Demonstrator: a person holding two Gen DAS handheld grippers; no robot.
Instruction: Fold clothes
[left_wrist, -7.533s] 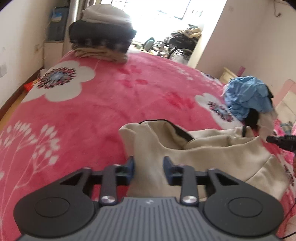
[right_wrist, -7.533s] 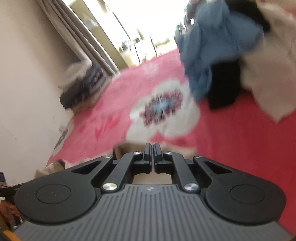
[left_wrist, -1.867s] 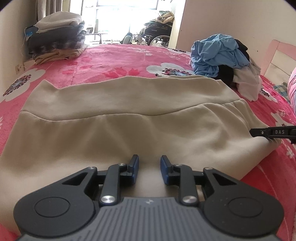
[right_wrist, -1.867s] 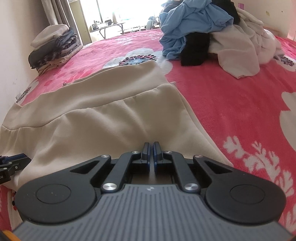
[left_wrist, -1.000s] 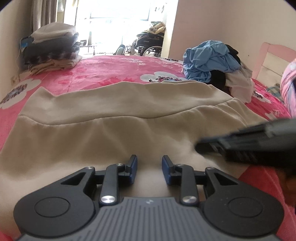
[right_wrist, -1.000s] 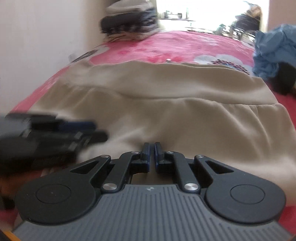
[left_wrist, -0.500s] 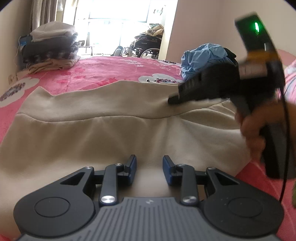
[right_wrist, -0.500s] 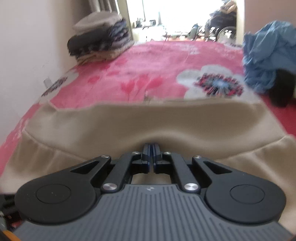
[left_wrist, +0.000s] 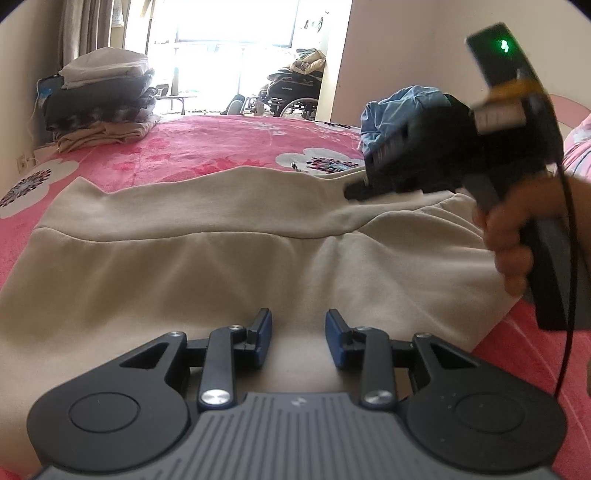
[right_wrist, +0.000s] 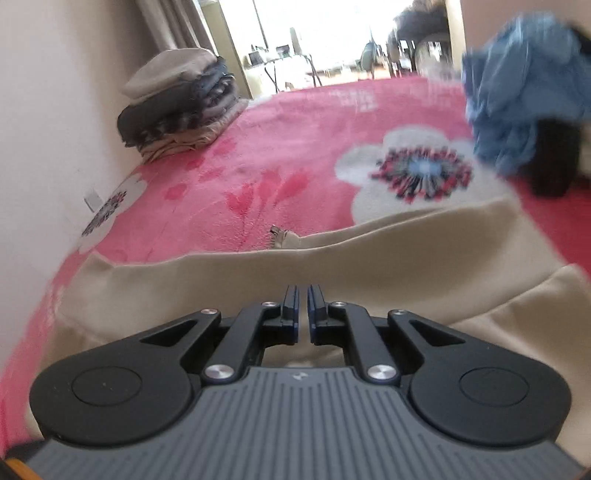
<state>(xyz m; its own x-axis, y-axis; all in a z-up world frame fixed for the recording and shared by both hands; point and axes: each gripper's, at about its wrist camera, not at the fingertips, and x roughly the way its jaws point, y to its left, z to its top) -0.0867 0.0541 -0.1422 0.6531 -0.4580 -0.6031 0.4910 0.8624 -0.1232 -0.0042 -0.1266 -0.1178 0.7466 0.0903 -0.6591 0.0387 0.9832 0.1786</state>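
Two tools work over one large beige fleece garment (left_wrist: 207, 266), spread flat on the pink flowered bed cover (left_wrist: 229, 144) so it can be folded. The left tool (left_wrist: 298, 341) hovers low with jaws apart, empty, the cloth just ahead. The right tool (right_wrist: 303, 310), almost shut with only a thin gap, holds nothing and reaches level toward the far hem band, gripped in a hand (left_wrist: 517, 236).

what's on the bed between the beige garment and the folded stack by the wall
Only bare pink floral blanket separates the beige garment from the folded stack. The right wrist view shows it best.
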